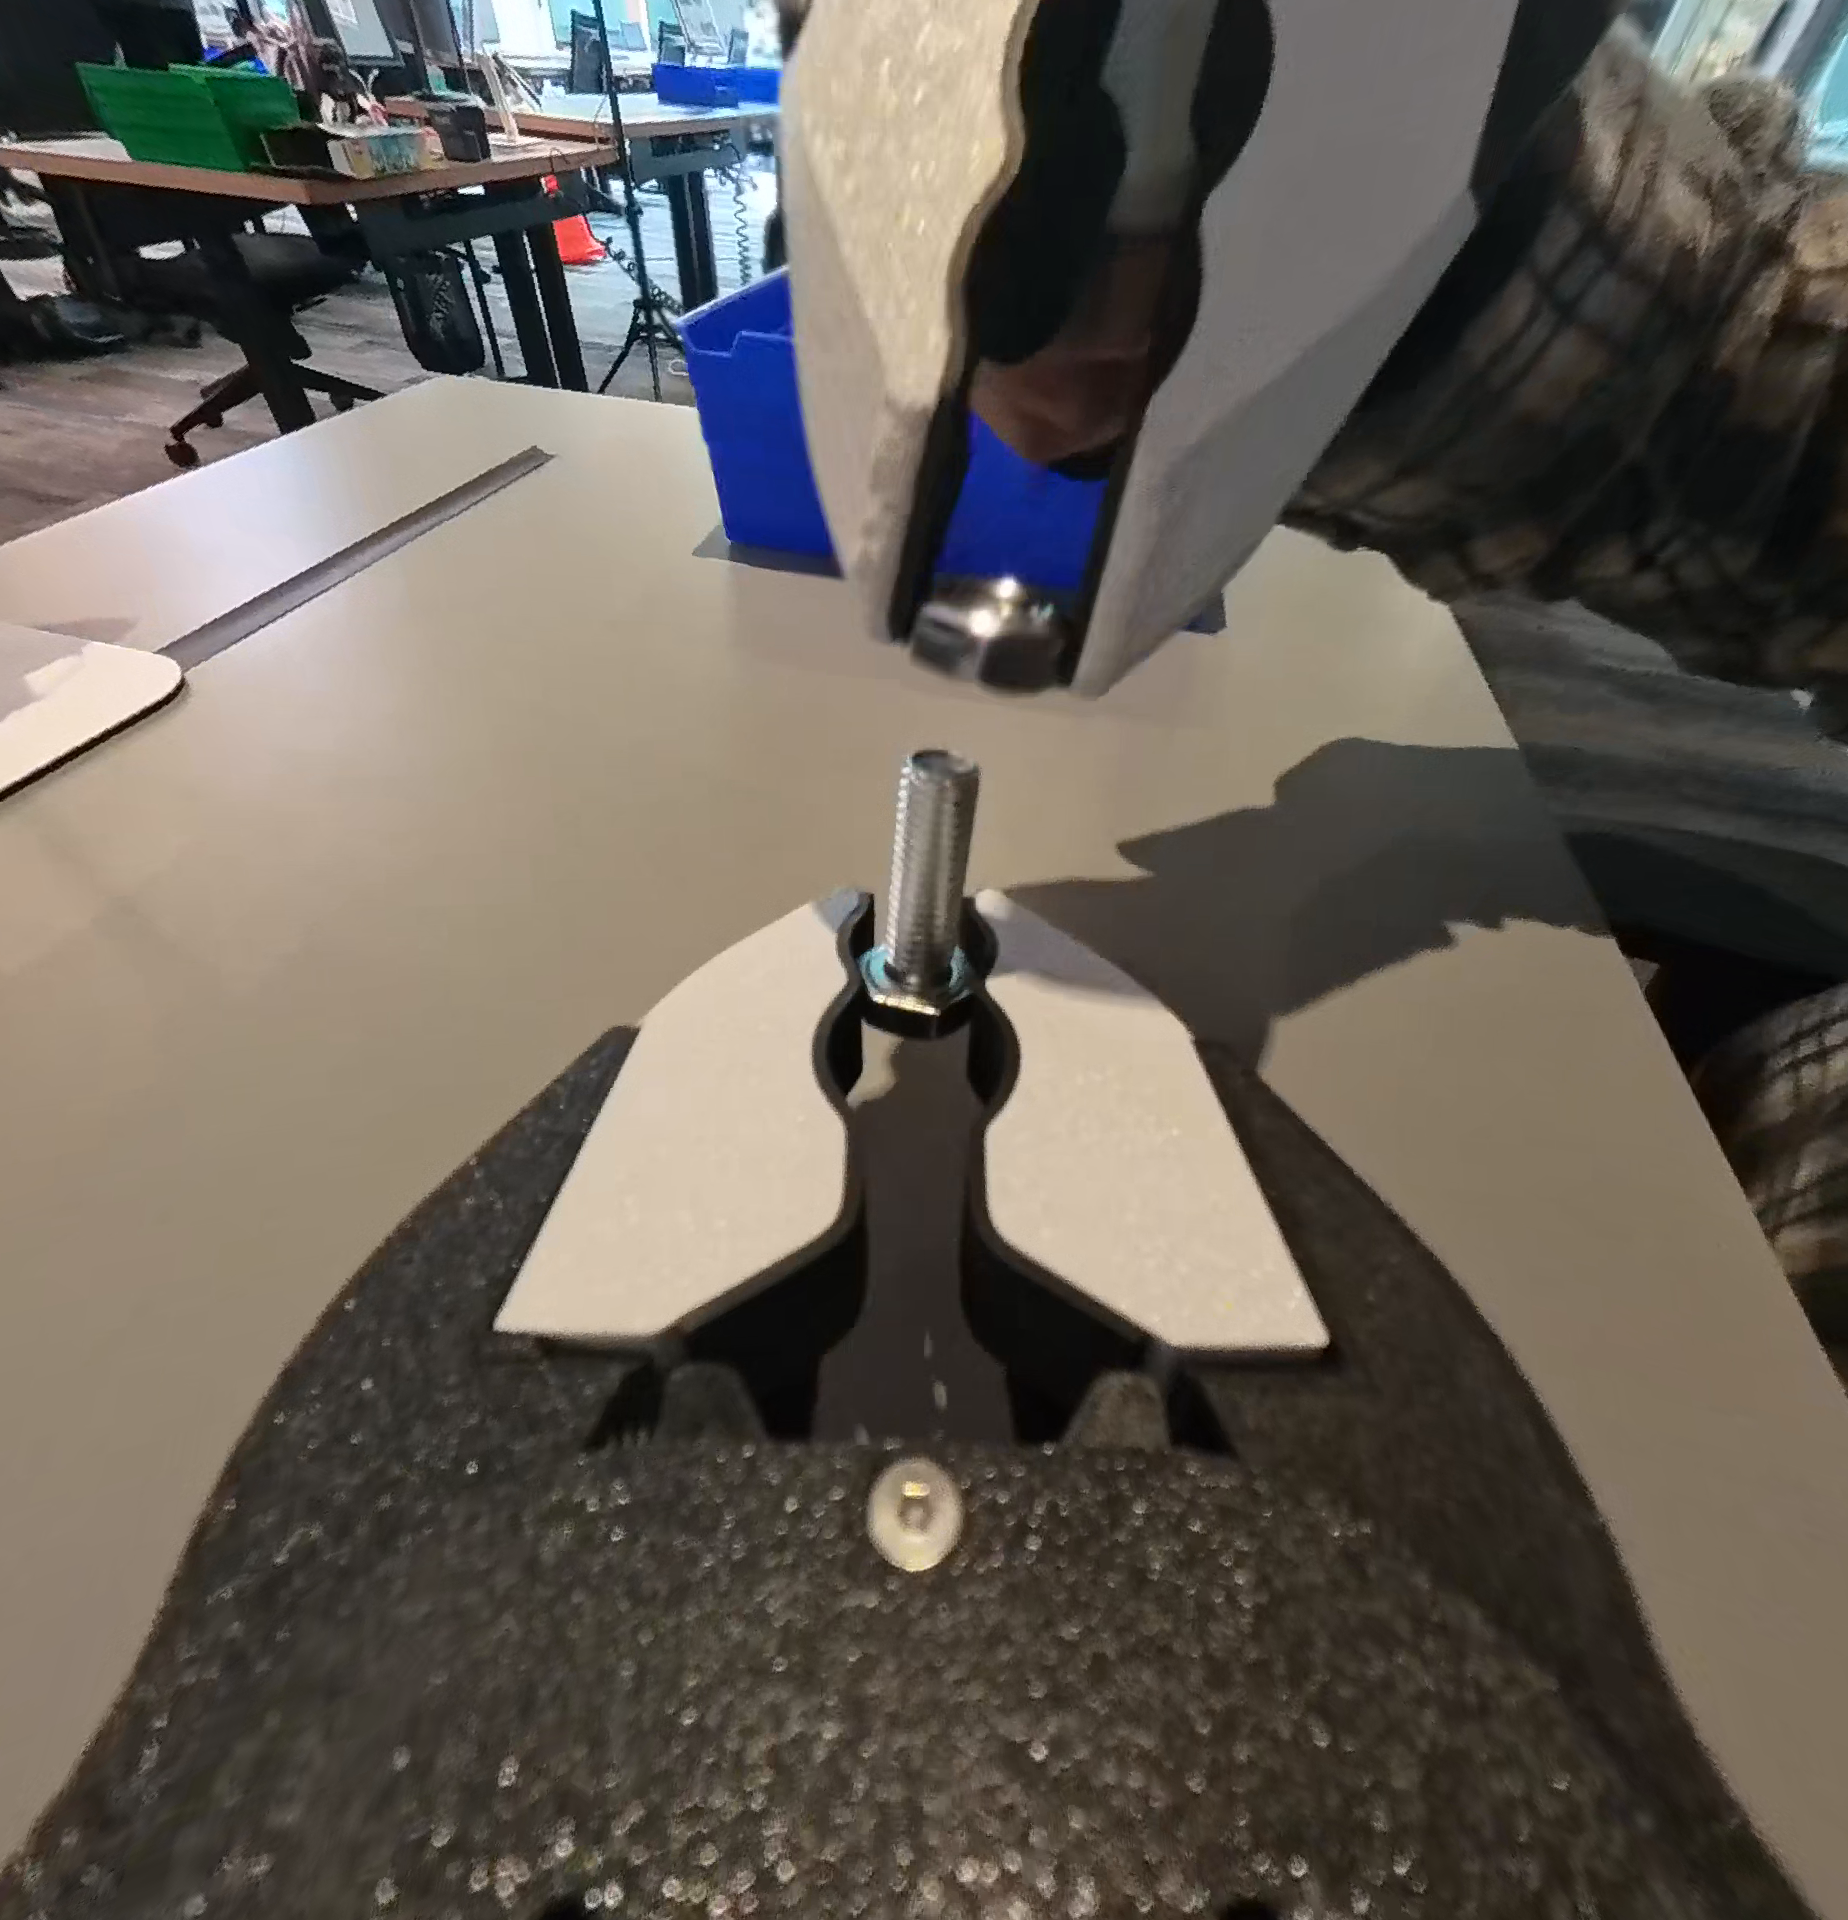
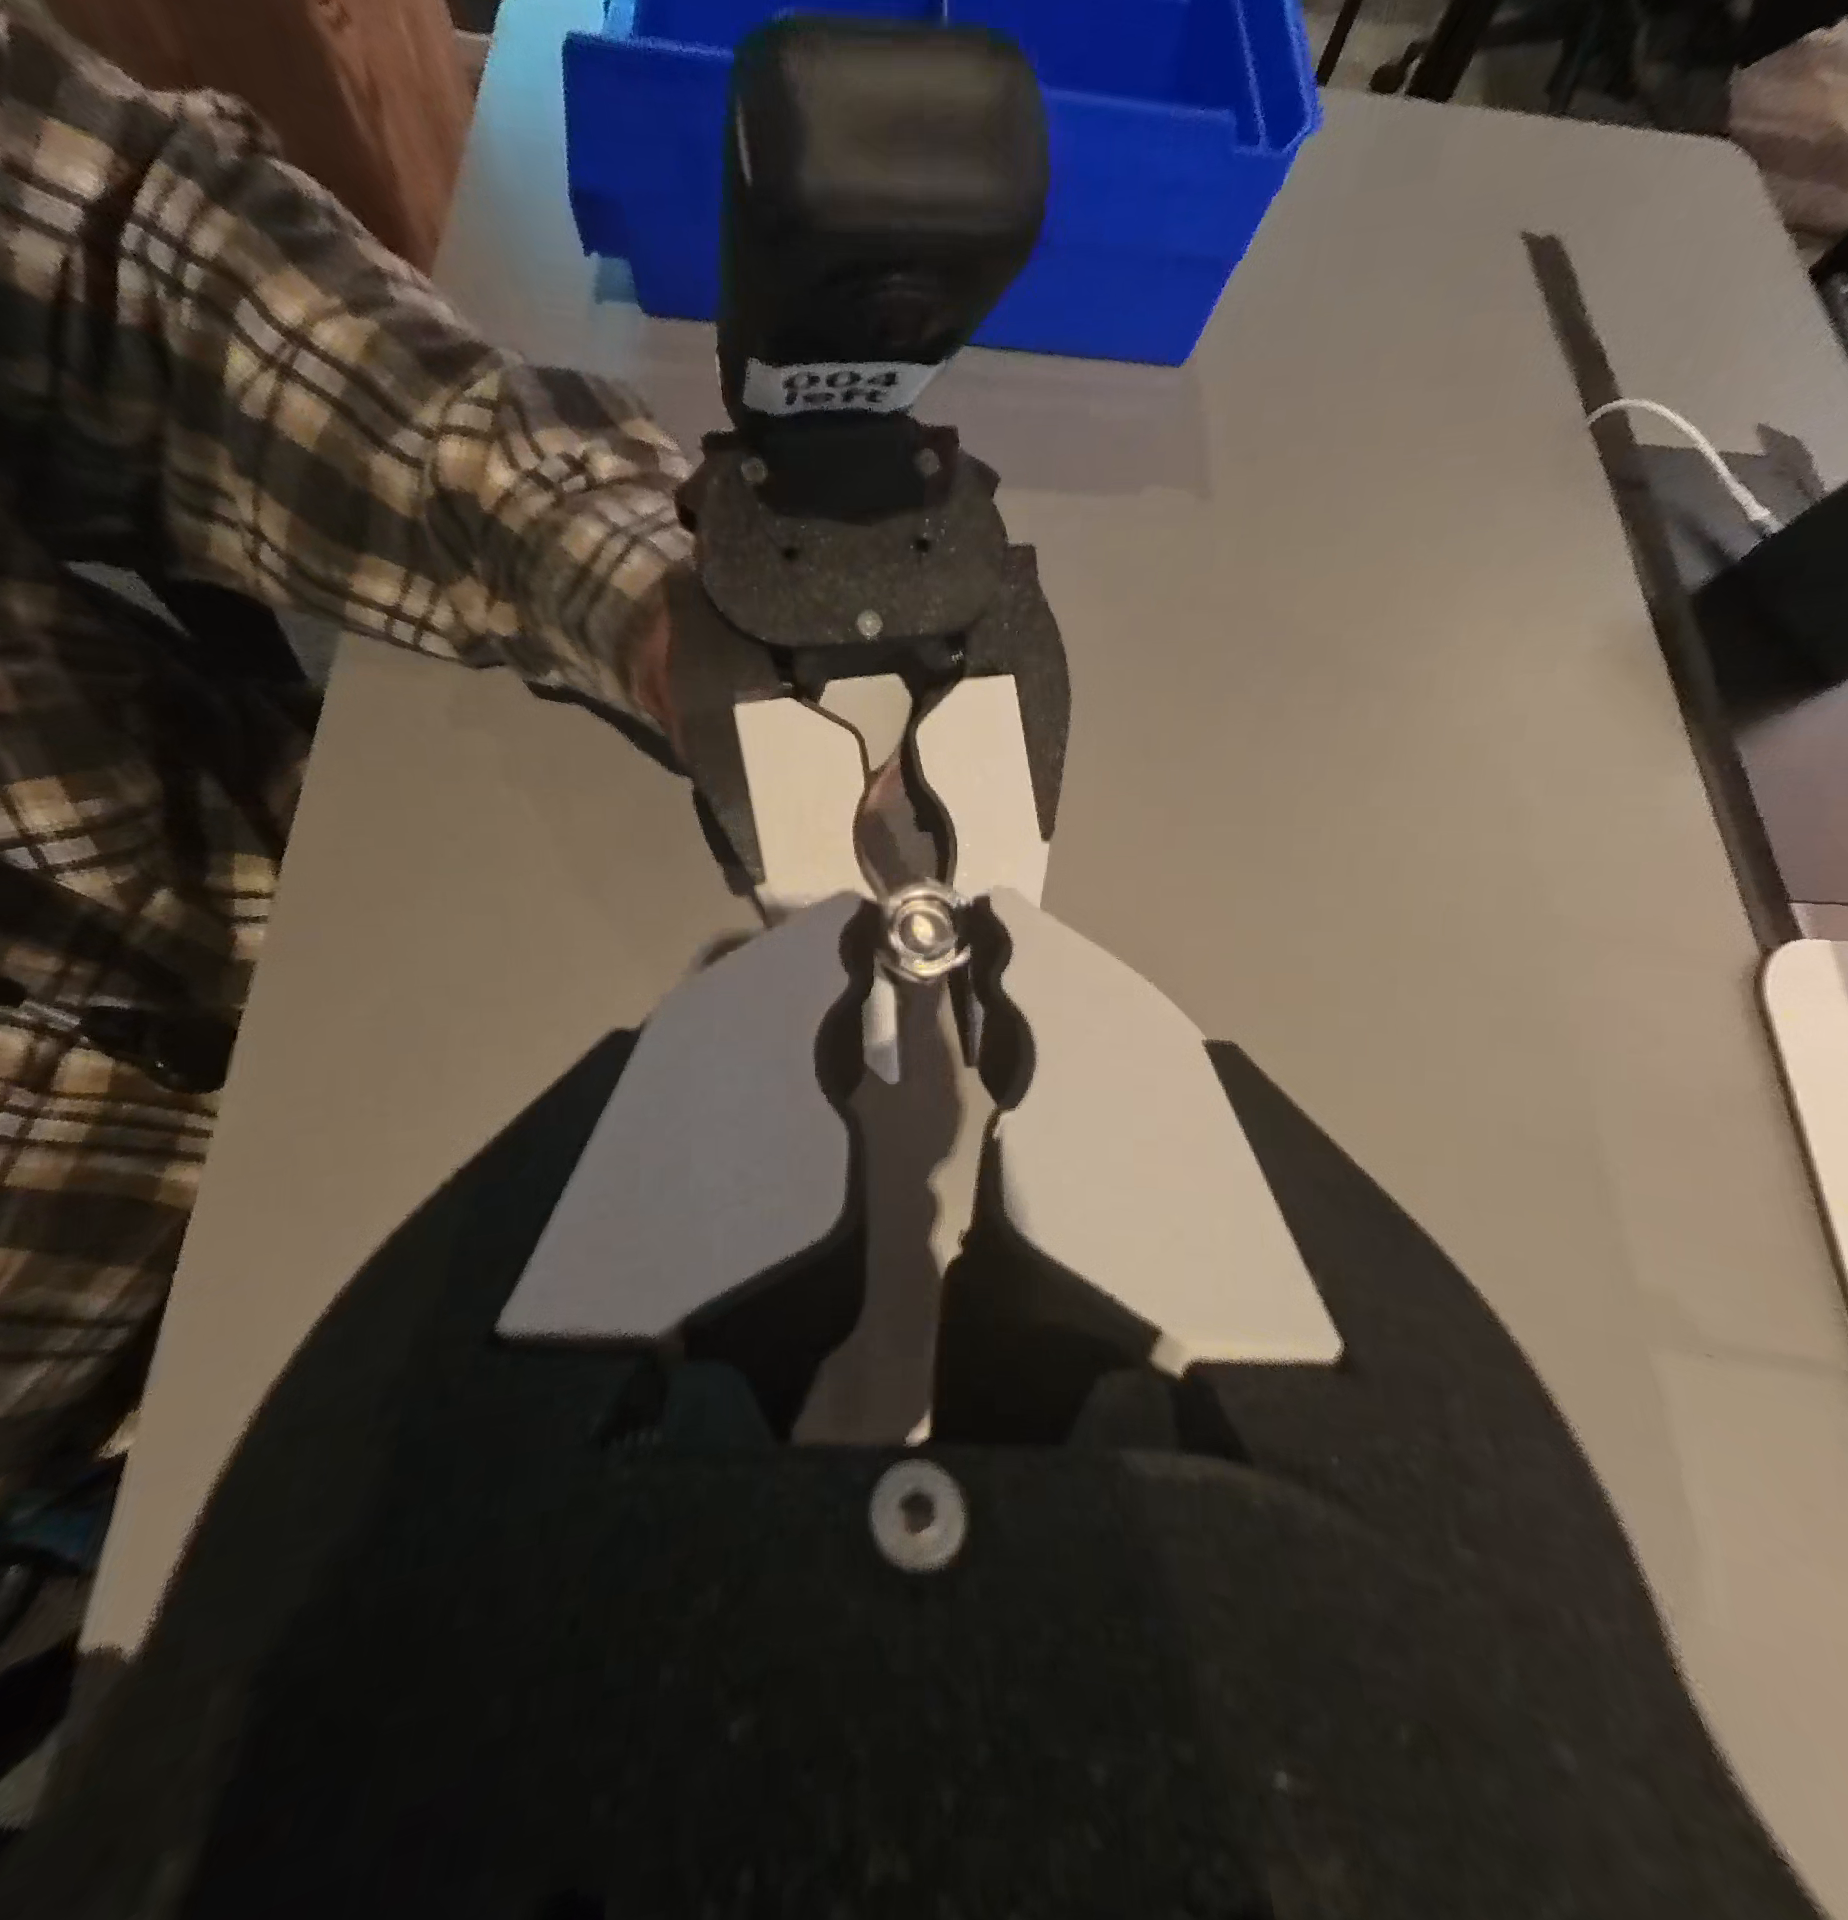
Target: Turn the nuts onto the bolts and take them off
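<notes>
In the left wrist view my left gripper point(image 1: 915, 940) is shut on the hex head of a silver bolt point(image 1: 935, 862) and holds it upright above the grey table point(image 1: 484, 831). My right gripper point(image 1: 987, 649) comes down from above, shut on a silver nut point(image 1: 987, 634). The nut hangs a short way above the bolt's tip, not touching it. In the right wrist view my right gripper point(image 2: 925, 930) looks straight down with the nut point(image 2: 925, 935) between its tips. The left gripper point(image 2: 904, 878) lies beyond it, fingers pointing toward me. The bolt is hidden under the nut there.
A blue bin point(image 1: 754, 416) point(image 2: 1107, 208) stands on the table behind the grippers. A white flat pad point(image 1: 47, 696) point(image 2: 1834, 1091) lies at one table edge, beside a dark groove point(image 1: 359, 561) and a white cable point(image 2: 1678, 447). Plaid sleeves point(image 1: 1626, 364) point(image 2: 276, 416) border the work area. One gripper's finger ends stand about 6 cm off the other's.
</notes>
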Available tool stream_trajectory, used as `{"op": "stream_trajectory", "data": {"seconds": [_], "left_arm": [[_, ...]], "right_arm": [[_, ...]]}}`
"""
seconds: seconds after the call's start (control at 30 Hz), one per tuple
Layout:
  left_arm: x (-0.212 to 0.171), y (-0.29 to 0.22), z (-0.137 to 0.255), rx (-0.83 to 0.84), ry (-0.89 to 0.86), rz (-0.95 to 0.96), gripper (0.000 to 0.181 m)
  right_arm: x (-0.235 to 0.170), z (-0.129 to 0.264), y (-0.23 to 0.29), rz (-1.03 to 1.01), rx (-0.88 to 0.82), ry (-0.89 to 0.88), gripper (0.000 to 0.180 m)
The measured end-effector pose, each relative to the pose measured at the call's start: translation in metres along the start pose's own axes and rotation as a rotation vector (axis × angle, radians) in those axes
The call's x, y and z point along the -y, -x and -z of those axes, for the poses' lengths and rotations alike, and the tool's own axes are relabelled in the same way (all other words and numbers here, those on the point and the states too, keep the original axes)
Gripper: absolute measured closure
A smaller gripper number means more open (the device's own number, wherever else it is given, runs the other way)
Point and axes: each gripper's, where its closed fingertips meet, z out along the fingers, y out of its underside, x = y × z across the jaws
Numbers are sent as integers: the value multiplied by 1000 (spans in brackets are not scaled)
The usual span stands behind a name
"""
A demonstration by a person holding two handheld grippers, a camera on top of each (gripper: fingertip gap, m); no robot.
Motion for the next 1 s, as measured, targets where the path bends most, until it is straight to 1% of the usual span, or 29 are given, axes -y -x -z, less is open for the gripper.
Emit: {"op": "stream_trajectory", "data": {"seconds": [0.33, 1.0], "left_arm": [[-1, 1, 0, 32, 29, -30, 166], [-2, 0, -1, 13, 31, -4, 166]], "right_arm": [[-8, -10, -1, -3, 22, 32, 163], [-7, -11, -5, -13, 14, -27, 161]]}}
